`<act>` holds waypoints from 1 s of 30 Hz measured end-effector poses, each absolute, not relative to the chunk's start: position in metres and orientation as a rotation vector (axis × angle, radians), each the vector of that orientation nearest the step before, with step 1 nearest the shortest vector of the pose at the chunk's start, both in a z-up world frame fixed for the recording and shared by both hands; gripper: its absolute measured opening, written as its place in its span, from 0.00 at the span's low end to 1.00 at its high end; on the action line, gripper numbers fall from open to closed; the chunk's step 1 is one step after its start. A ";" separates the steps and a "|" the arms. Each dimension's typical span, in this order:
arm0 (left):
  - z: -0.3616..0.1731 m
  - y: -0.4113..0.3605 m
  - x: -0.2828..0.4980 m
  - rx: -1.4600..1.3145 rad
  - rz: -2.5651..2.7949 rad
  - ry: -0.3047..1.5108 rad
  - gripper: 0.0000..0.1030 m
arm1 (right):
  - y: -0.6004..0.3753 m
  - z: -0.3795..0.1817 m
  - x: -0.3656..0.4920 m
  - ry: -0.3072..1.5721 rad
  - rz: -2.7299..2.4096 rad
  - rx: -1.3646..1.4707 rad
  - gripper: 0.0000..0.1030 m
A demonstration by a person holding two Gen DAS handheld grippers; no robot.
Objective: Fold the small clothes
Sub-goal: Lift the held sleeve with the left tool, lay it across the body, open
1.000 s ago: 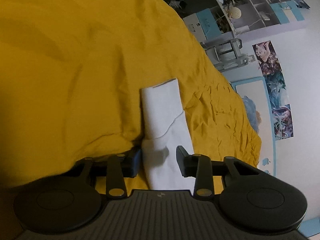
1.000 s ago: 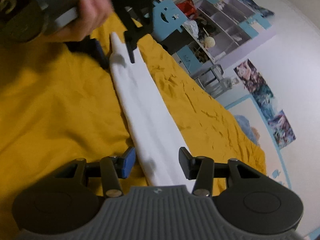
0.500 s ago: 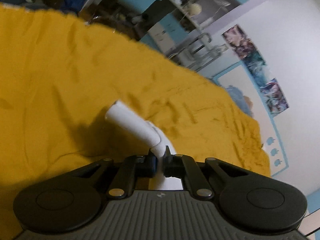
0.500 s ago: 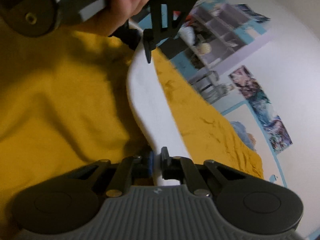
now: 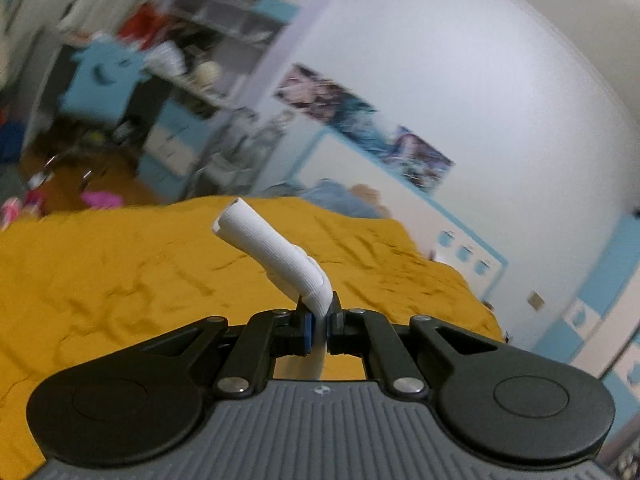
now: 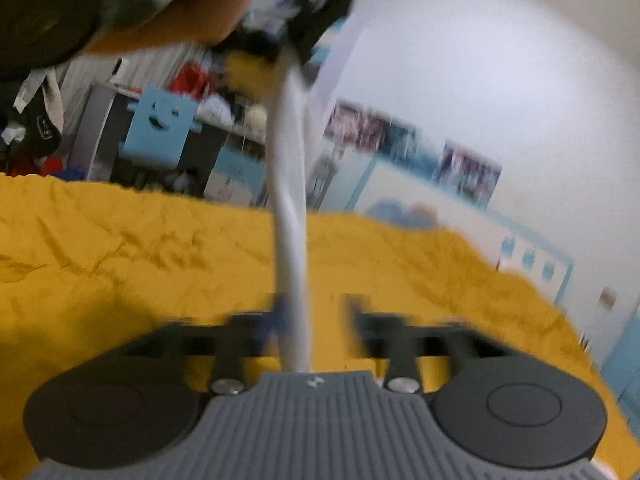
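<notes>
A long white sock [image 5: 276, 256] is lifted above the yellow bedspread [image 5: 120, 280]. My left gripper [image 5: 318, 326] is shut on one end of it, and the free cuff sticks up and to the left. In the right wrist view the sock [image 6: 290, 216] hangs as a white band from the left gripper [image 6: 296, 46] at the top down between the fingers of my right gripper [image 6: 316, 316]. The right jaws stand apart, with the sock against the left, blue-padded finger [image 6: 280, 318]. That view is blurred.
The yellow bedspread [image 6: 120, 248] fills the lower half of both views. Behind the bed stand blue and white shelves [image 5: 168, 92] with clutter, a white wall with posters [image 5: 360, 128], and blue-trimmed panels [image 6: 532, 256].
Both grippers shut on the sock and lifted it off the bed. Both views swung up toward the wall. My right gripper's jaws have since parted again.
</notes>
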State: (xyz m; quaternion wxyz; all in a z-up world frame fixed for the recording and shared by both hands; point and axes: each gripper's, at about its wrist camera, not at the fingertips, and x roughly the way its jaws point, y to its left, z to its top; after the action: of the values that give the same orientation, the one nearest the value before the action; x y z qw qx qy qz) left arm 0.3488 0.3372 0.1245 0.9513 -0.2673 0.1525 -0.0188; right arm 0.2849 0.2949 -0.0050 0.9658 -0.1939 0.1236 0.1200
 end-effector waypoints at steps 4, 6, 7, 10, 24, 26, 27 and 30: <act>0.142 0.286 0.348 -0.459 -0.103 0.281 0.06 | 0.231 0.011 0.247 0.265 0.257 -0.295 0.71; 0.148 0.261 0.345 -0.435 -0.129 0.273 0.06 | 0.194 0.013 0.228 0.300 0.273 -0.283 0.71; 0.149 0.251 0.344 -0.420 -0.144 0.270 0.06 | 0.177 0.012 0.216 0.314 0.276 -0.280 0.72; 0.155 0.217 0.338 -0.372 -0.190 0.259 0.06 | 0.114 0.010 0.189 0.372 0.253 -0.227 0.72; 0.141 0.097 0.315 -0.188 -0.304 0.291 0.06 | -0.211 -0.008 0.119 0.590 -0.104 0.407 0.79; 0.140 0.084 0.312 -0.179 -0.315 0.299 0.06 | -0.237 -0.003 0.109 0.568 -0.139 0.446 0.79; 0.138 0.076 0.310 -0.172 -0.324 0.307 0.06 | -0.246 -0.002 0.101 0.557 -0.157 0.453 0.79; 0.133 0.055 0.312 -0.161 -0.346 0.337 0.06 | -0.257 0.000 0.087 0.546 -0.208 0.443 0.79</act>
State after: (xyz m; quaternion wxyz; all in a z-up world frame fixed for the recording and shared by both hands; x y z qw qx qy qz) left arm 0.3118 0.0552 0.1327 0.9678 -0.0795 0.1667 -0.1713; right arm 0.0872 -0.2575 -0.0004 0.9336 0.2164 0.2668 -0.1016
